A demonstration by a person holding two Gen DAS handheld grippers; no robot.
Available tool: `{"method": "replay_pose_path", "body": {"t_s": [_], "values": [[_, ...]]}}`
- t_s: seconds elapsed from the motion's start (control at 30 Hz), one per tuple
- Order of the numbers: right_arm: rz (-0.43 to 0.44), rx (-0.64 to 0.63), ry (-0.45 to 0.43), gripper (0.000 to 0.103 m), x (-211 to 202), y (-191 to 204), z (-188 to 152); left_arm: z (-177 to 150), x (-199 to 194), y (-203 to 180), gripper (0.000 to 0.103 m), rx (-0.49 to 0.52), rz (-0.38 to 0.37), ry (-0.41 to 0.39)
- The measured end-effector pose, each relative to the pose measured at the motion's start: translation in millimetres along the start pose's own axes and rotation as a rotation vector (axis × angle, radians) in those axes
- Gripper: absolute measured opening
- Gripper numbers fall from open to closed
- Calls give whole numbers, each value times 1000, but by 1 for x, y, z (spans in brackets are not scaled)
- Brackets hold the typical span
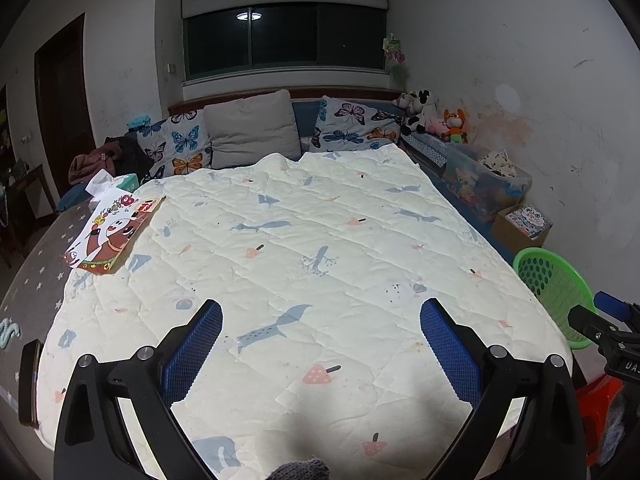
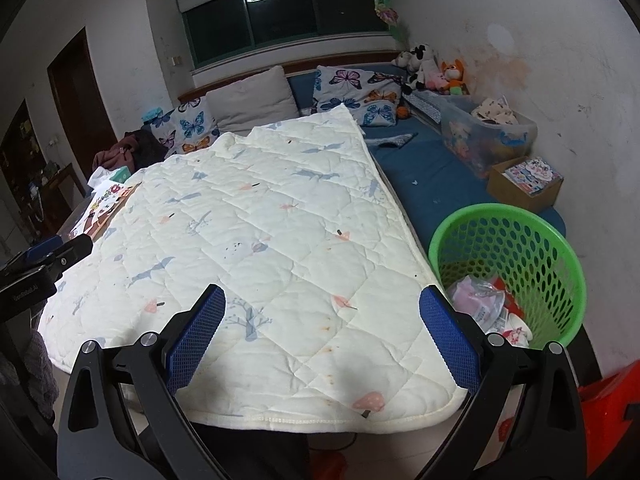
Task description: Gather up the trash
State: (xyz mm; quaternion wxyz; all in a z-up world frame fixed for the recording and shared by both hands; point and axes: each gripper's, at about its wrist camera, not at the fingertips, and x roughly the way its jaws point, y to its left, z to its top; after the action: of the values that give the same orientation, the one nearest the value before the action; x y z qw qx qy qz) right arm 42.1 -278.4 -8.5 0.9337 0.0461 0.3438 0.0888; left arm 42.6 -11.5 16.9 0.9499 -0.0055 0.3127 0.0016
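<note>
A green plastic basket (image 2: 520, 236) stands on the blue bed at the right of the white quilt; it holds several crumpled wrappers (image 2: 484, 308). The basket also shows in the left wrist view (image 1: 556, 284). My right gripper (image 2: 322, 332) is open and empty over the quilt's near right corner, just left of the basket. My left gripper (image 1: 320, 344) is open and empty above the quilt's near middle. A colourful cartoon paper sheet (image 1: 112, 236) lies at the quilt's far left edge; it also shows in the right wrist view (image 2: 106, 208).
The white patterned quilt (image 1: 304, 240) covers most of the bed. A tissue pack (image 1: 126, 182) and clothes (image 1: 108, 160) sit at the far left. Pillows (image 1: 252, 128), plush toys (image 1: 436, 118), a clear bin (image 2: 484, 136) and a cardboard box (image 2: 528, 184) line the back and right. A dark phone (image 1: 29, 384) lies at the near left.
</note>
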Motion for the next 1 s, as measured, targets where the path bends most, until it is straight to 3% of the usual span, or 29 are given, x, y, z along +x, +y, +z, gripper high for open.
{"method": "replay_pose_path", "body": {"t_s": [1.0], "values": [[8, -4, -2, 97, 2, 2, 1, -7, 4, -2, 96, -7, 4, 22]]}}
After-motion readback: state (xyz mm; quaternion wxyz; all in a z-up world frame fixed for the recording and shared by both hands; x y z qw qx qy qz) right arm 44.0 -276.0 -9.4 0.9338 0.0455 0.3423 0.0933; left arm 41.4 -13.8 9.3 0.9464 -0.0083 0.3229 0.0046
